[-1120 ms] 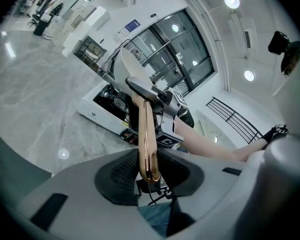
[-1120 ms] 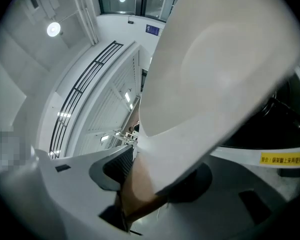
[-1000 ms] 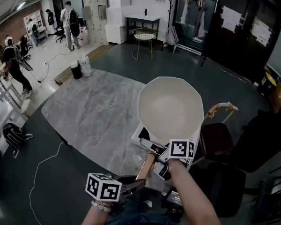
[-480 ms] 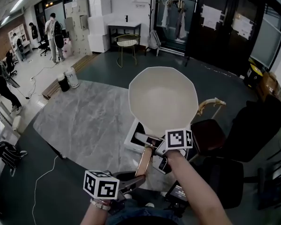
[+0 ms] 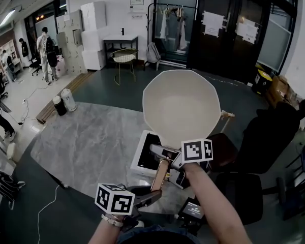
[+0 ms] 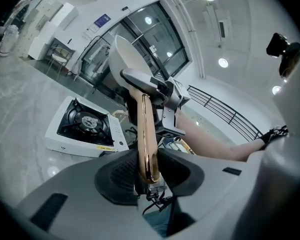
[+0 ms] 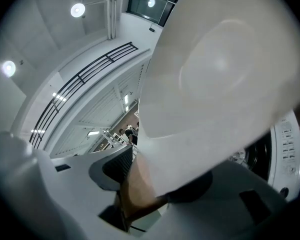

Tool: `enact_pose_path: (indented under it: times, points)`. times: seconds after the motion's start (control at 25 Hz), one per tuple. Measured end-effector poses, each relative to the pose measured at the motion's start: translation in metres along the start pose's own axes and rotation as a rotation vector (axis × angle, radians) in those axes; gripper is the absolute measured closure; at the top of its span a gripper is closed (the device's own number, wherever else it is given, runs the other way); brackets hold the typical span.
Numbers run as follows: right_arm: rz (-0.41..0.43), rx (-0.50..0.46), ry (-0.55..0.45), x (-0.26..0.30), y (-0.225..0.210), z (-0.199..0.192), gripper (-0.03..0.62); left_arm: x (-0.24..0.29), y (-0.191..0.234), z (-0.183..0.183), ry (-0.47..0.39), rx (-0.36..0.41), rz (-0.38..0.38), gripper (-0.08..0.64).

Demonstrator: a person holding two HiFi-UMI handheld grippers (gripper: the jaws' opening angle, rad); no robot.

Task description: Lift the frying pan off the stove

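The white frying pan [image 5: 180,105] hangs in the air above the white portable stove [image 5: 141,161], tilted with its hollow facing me. Its copper-coloured handle [image 5: 160,174] runs down toward me. My left gripper [image 5: 150,197] is shut on the handle's near end [image 6: 144,134]. My right gripper [image 5: 169,157] is shut on the handle where it meets the pan. In the left gripper view the stove [image 6: 85,126] and its black burner sit uncovered below the pan [image 6: 132,64]. In the right gripper view the pan's underside [image 7: 225,84] fills the frame, and the handle [image 7: 140,184] lies between the pads.
The stove stands at the near right corner of a grey marble table [image 5: 86,141]. A dark chair [image 5: 267,136] is to the right. A small black device [image 5: 193,210] lies near my arm. People [image 5: 46,50] stand far off at the left.
The pan has risen away from the stove, and the stove's burner now shows below its left side. Both grippers kept their hold on the handle.
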State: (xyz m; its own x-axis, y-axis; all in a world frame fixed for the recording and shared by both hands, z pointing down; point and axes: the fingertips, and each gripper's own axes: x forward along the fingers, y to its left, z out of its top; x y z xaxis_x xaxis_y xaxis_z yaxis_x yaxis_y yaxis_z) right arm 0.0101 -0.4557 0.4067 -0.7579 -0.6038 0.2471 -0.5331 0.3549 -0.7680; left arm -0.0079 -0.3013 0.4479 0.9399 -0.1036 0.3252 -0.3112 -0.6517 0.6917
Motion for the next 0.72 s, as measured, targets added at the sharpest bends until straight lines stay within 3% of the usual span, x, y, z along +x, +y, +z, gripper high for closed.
enact_pose_path:
  times: [0.44,0.72]
  points:
    - [-0.11,-0.142,-0.104,-0.044,0.002,-0.006,0.359,0.023,-0.011,-0.025,0.137,0.127,-0.09,0.426]
    - [-0.189,-0.147,-0.188,-0.082,-0.002,-0.019,0.359,0.036,-0.027,-0.045,0.243,0.199,-0.17,0.427]
